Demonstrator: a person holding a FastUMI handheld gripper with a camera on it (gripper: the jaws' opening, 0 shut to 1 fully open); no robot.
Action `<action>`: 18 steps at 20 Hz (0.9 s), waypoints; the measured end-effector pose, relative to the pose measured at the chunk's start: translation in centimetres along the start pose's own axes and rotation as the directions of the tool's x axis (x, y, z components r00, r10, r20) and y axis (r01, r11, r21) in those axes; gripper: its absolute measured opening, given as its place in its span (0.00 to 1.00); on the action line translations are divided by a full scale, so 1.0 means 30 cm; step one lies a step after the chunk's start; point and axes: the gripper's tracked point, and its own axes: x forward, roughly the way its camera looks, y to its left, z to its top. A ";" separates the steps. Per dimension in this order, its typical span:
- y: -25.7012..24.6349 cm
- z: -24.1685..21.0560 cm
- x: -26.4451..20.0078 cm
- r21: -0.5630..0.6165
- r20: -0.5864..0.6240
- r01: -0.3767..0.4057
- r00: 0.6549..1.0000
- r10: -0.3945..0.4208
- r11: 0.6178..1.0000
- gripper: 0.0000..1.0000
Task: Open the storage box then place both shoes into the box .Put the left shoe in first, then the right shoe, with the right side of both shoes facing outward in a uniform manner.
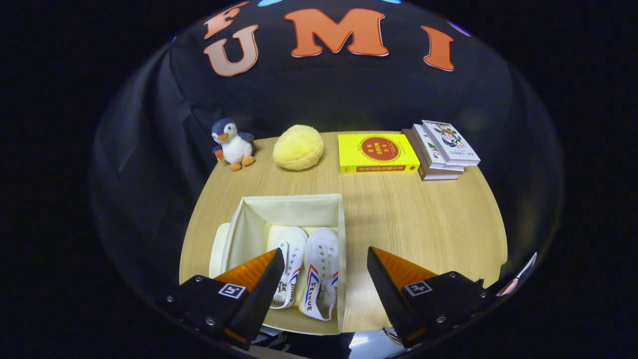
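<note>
The cream fabric storage box [291, 209] stands open on the wooden table, just ahead of my fingers. Two white canvas shoes lie side by side inside it, toes pointing away from me. The left-hand shoe [288, 269] is partly covered by my left finger. The right-hand shoe [320, 271] lies against the box's right wall, with red and blue stripes on its side. My gripper [324, 259] hangs open above the near end of the box, nothing between its orange and black fingers. A cream lid [218, 249] leans at the box's left side.
Along the table's far edge sit a plush penguin [233, 144], a yellow round cushion [298, 147], a yellow book [377, 153] and a small stack of books [441, 149]. Bare tabletop [423, 224] stretches to the right of the box.
</note>
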 end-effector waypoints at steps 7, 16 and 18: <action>-0.276 0.261 -0.233 0.028 0.253 0.044 0.966 -0.050 0.999 0.99; -0.661 0.403 -0.447 0.056 0.445 0.141 0.882 -0.151 0.988 0.99; -0.711 0.411 -0.475 0.056 0.470 0.148 0.869 -0.157 0.987 0.99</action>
